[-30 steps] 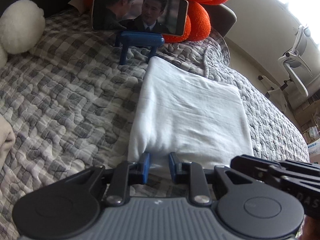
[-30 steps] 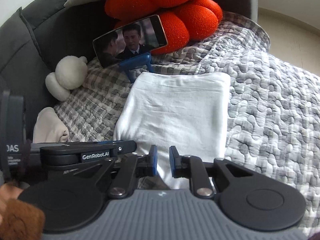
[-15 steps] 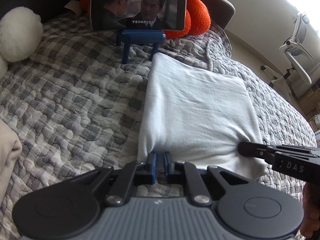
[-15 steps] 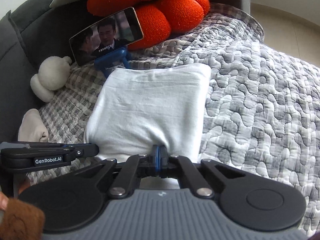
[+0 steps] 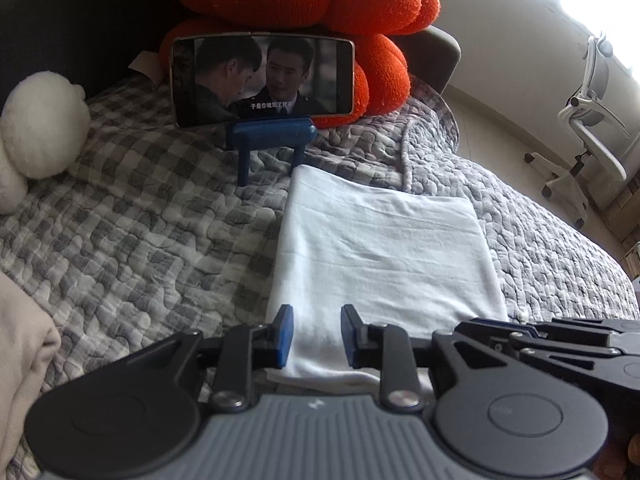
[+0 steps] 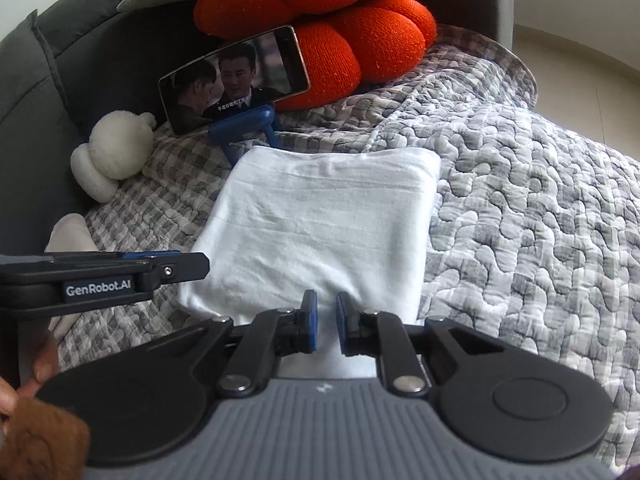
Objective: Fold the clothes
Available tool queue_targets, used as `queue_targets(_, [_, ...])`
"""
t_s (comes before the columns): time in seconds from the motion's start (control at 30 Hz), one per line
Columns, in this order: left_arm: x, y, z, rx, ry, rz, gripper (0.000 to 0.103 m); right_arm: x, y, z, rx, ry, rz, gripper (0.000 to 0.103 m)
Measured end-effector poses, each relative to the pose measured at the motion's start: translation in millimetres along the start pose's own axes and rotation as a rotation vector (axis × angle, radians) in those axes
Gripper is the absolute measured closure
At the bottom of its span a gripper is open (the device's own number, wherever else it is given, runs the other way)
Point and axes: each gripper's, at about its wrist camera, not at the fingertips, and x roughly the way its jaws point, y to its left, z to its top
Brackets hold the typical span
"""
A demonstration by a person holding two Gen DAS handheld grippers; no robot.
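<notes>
Across the grey checked quilt [image 5: 132,216] covering the sofa, the white garment [image 5: 380,248] lies flat as a tidy rectangle, its far edge just short of the blue stand [image 5: 270,136] that props up a phone [image 5: 262,80] against the big orange cushion [image 6: 340,32]. A white plush toy [image 6: 114,152] sits off to the left, and a beige cloth [image 5: 20,360] bunches at the near left edge.

By the look of it, the fold is well along: edges squared, layers stacked, only faint wrinkles on top. What's left, I'd judge, is perhaps one more fold from the near hem, or simply setting it aside; the beige piece may be next in line.

Now the hands. Both grippers sit side by side at the garment's near edge, tilted down toward it. The left gripper [image 5: 316,334] has its jaws parted, and they have just been opening; white fabric shows between the blue pads, but they are not pressing on it. The right gripper [image 6: 323,322] has a narrower gap, its jaws also just opening, with the hem between them and no pinch visible. Each tool's black body crosses the other's view, so they're close together. A brown sleeve cuff [image 6: 40,444] peeks in at the lower left of the right wrist view.
</notes>
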Motion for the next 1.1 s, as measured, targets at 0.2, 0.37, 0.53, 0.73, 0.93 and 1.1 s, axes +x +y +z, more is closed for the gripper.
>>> queue_targets(0.2, [12.7,5.6,1.1,-0.014,0.021,0.023,0.077,5.7,-9.3,2.3,0.060,0.025,0.014,0.089])
queue_targets(0.37, [-1.1,12.0,3.5,-0.069,-0.024,-0.011,0.077,-6.3,-18.4,11.7,0.137,-0.067,0.061,0.086])
queue_targets(0.53, [8.7,14.2,10.8,-0.109,-0.028,-0.026,0.077,12.8,-34.9,16.2,0.214,-0.040,0.010,0.090])
queue_targets(0.73, [14.2,16.5,21.5,-0.132,-0.043,-0.001,0.077,6.0,-49.2,24.0,0.291,-0.116,0.050,0.087])
queue_targets(0.93, [34.0,12.9,39.2,-0.165,-0.035,0.005,0.078,15.3,-61.0,32.7,0.325,-0.140,0.047,0.089])
queue_targets(1.1, [43.3,11.8,42.6,-0.155,-0.035,0.030,0.078,19.8,-70.8,37.9,0.376,-0.172,0.053,0.089])
